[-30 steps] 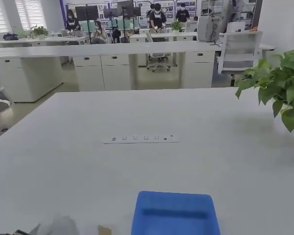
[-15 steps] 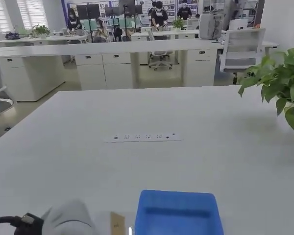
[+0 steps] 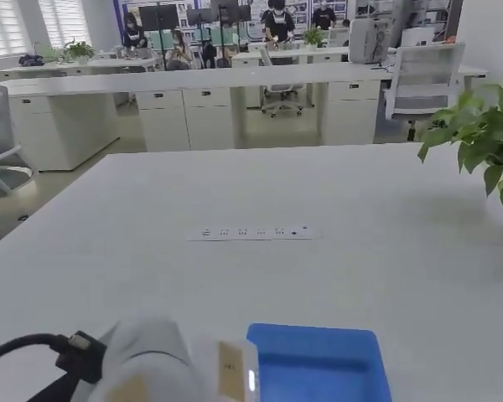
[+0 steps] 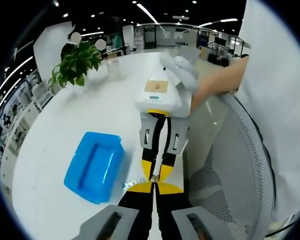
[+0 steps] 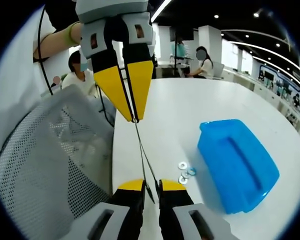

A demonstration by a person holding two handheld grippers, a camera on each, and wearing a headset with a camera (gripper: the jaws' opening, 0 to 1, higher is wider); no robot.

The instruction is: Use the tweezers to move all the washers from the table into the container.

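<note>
The left claw [image 5: 134,117] and right claw [image 5: 151,187] each pinch one end of the tweezers [image 5: 141,155], judged a regrip. The washers [image 5: 184,172] lie just beside right claw, near container [image 5: 237,162].

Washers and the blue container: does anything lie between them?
No: in the right gripper view a narrow strip of bare table separates the washers from the container.

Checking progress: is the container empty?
Empty: container interior is bare blue; washers lie on the table beside it.
</note>
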